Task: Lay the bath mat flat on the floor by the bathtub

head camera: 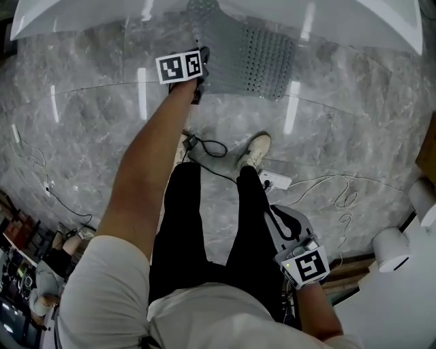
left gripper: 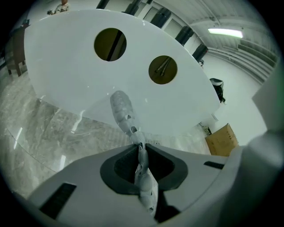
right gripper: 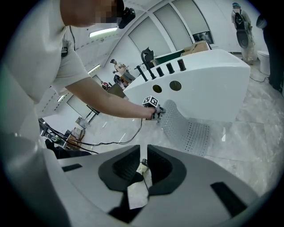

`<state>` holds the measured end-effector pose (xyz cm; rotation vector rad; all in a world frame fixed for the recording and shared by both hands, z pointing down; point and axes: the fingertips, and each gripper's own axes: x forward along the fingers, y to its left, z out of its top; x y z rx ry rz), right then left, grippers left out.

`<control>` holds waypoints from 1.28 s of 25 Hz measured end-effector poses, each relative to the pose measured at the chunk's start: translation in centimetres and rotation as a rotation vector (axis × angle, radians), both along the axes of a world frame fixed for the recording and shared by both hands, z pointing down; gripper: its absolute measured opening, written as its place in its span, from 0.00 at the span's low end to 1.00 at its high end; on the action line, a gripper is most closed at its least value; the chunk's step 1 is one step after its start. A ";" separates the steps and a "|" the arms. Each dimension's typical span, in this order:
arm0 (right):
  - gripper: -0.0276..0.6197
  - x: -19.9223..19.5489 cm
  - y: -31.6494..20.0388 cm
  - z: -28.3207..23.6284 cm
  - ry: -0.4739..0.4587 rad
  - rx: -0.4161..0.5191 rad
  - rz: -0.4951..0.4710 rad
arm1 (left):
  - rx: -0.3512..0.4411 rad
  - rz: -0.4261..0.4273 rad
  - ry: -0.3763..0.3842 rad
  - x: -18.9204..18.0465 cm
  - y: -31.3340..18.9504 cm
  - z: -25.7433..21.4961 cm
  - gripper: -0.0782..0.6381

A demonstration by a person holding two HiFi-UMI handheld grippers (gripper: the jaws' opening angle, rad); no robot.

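Two grippers: the left gripper [head camera: 201, 78] pinches a raised edge of the grey perforated bath mat [head camera: 262, 58], whose far end rests on the marble floor [head camera: 88, 123] beside the white bathtub [head camera: 354, 24]. The right gripper [right gripper: 143, 153], jaws pressed together, hangs beside the person's leg [head camera: 255, 225].

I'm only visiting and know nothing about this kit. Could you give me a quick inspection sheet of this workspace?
Surface: glossy grey marbled floor.
Job's things: grey perforated bath mat beside the white bathtub, one end raised, not yet flat.
Clutter: white power strip near the person's shoe.
Grippers: left gripper shut on the mat's edge; right gripper shut, by the person's side, away from the mat.
Cables: black cable loose on the floor.
Surroundings: cardboard box beyond the tub.
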<state>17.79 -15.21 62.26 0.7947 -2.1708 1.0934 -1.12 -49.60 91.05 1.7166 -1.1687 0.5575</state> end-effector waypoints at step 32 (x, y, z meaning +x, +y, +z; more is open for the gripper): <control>0.06 -22.7 0.7 -9.5 0.025 0.192 0.040 | 0.049 0.279 -0.109 -19.9 13.7 -14.6 0.18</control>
